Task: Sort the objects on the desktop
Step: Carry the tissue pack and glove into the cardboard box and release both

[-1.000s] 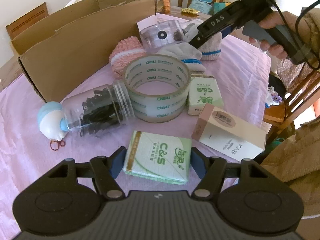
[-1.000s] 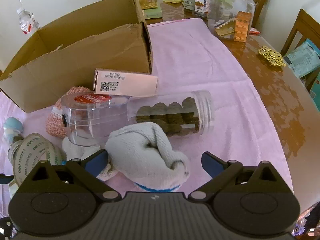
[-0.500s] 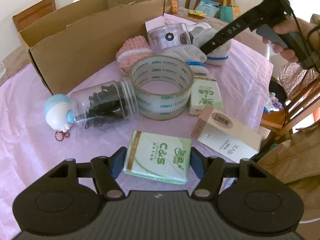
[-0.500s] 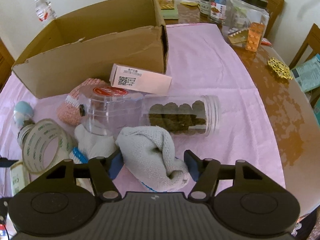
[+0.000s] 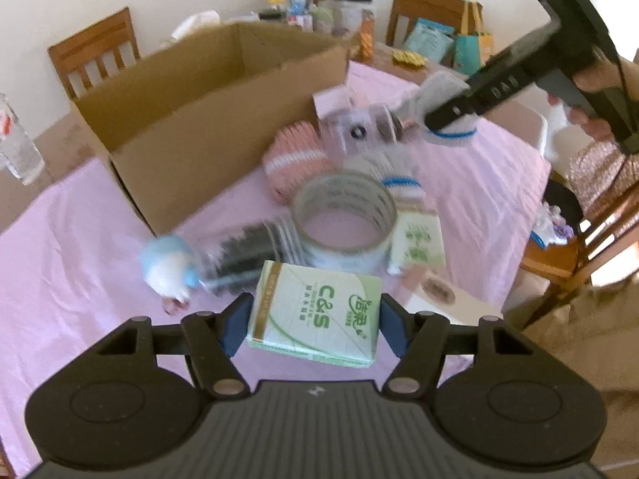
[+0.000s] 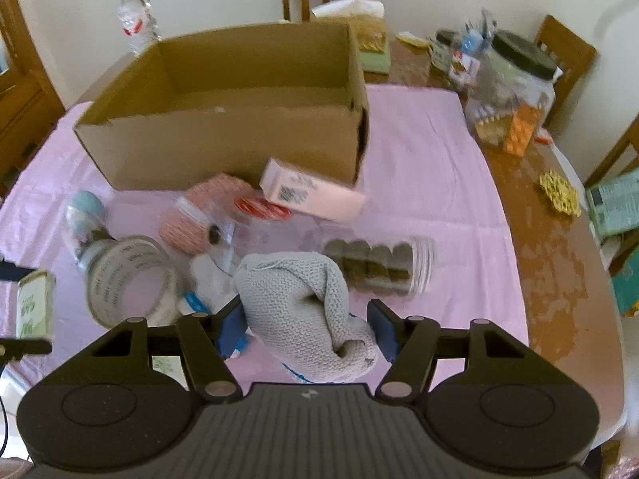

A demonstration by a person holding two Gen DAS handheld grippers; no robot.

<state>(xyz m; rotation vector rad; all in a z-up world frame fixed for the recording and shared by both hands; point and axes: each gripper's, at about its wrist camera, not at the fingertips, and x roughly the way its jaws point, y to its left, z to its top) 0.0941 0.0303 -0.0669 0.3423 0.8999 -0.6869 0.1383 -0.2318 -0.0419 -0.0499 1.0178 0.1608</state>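
Note:
My left gripper (image 5: pixel 313 321) is shut on a green tissue pack (image 5: pixel 315 313) and holds it above the pink tablecloth. My right gripper (image 6: pixel 305 327) is shut on a grey knitted glove (image 6: pixel 303 307), lifted off the table; it also shows in the left wrist view (image 5: pixel 447 119). The open cardboard box (image 6: pixel 223 151) stands behind the pile and looks empty. On the cloth lie a tape roll (image 5: pixel 345 215), a jar of black clips (image 5: pixel 243 251), a pink knitted item (image 5: pixel 293 159), a clear jar (image 6: pixel 375 265) of dark rounds and a pink carton (image 6: pixel 311 195).
A second tissue pack (image 5: pixel 419 243) and a beige carton (image 5: pixel 443 299) lie right of the tape. A blue-white toy (image 5: pixel 167 267) lies left. Bottles and jars (image 6: pixel 515 92) crowd the far wooden table end. Chairs (image 5: pixel 591 247) surround the table.
Both grippers have risen with their loads. The tissue pack has left the cloth. The right gripper closed on the glove and lifted it. The box interior has come into view.

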